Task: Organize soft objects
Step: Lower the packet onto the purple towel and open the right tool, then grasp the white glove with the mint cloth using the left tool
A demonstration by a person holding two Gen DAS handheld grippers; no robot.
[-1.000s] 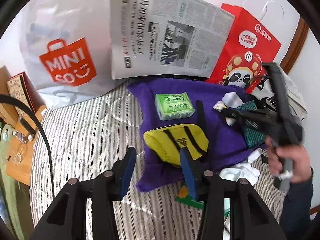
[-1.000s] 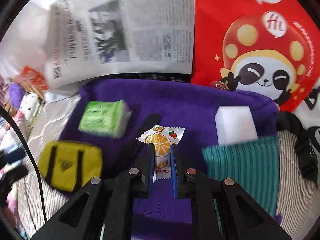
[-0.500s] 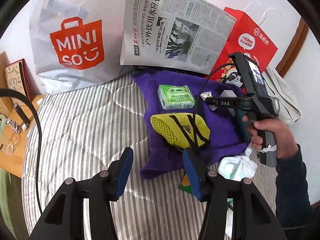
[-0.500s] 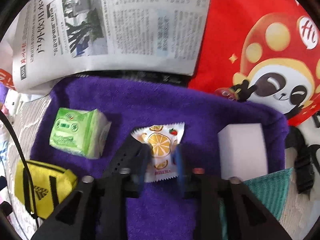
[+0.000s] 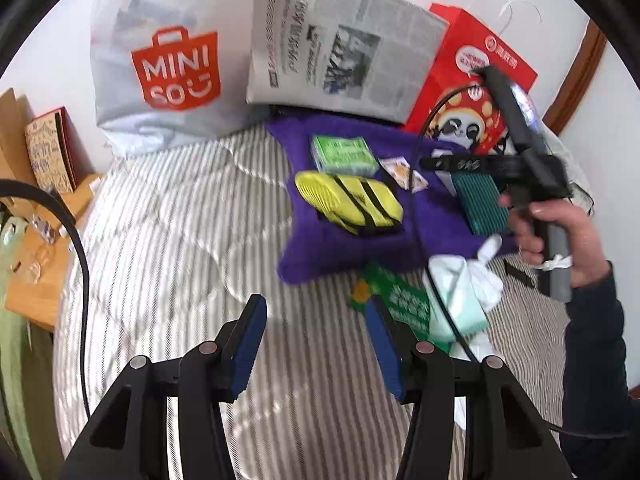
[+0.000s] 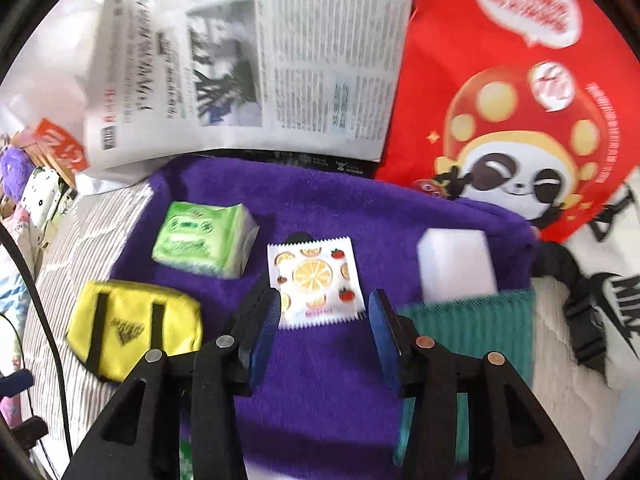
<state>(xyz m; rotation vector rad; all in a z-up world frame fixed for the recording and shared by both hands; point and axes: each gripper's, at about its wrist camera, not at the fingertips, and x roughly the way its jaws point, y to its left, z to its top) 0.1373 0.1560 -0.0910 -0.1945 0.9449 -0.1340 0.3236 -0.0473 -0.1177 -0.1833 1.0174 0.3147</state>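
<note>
Both grippers released, right gripper point(image 6: 324, 316) opening above fruit-print packet point(image 6: 316, 280); teal cloth point(image 6: 472, 328) half-hidden

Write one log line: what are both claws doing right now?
right claw: opening, fruit packet released on purple towel | left claw: open, empty, over striped bedding

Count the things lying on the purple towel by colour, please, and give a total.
Green: 1, tissue pack
Yellow: 1, pouch
White with fruit print: 1, sachet
Plain white: 1, block
Teal: 1, ribbed cloth
Total: 5
</note>
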